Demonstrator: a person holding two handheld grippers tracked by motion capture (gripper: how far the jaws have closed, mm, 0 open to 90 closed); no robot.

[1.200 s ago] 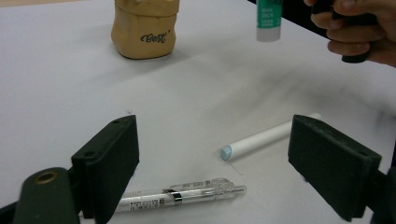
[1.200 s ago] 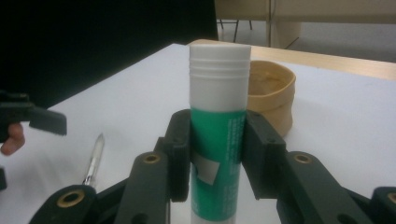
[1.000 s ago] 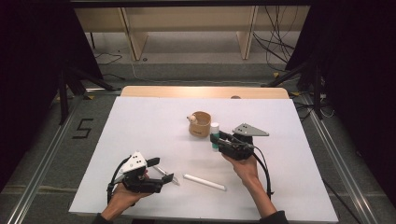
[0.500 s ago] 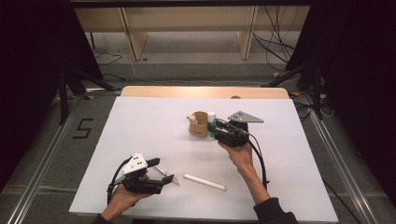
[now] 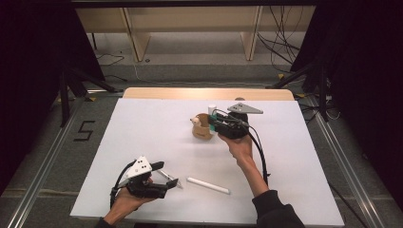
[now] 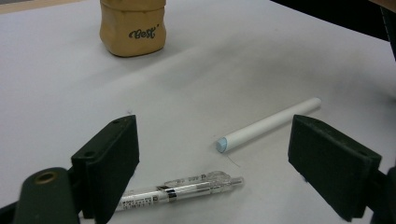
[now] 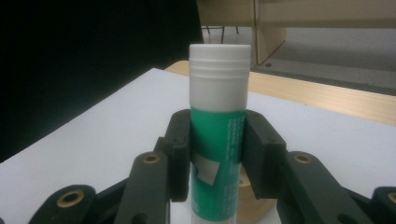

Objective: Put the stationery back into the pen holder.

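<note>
At the far centre of the table (image 5: 142, 142), the right gripper (image 5: 215, 121) is clamped on a glue stick (image 7: 217, 140), one jaw pressed to each side of its green body, the white cap upright above them. The stick is held directly over the tan cup (image 5: 202, 127), whose rim appears just beneath it in the right gripper view. Judged from this, the stick is picked up and brought to the cup; lowering and release remain. A small pale item (image 5: 195, 121) already stands at the cup's rim and may crowd the opening. At the near edge, the left gripper (image 5: 172, 178) rests with its jaws wide apart, holding nothing. A clear pen (image 6: 180, 191) lies between them, and a white chalk stick (image 6: 268, 124) lies just beyond, both presumably still to be collected.
</note>
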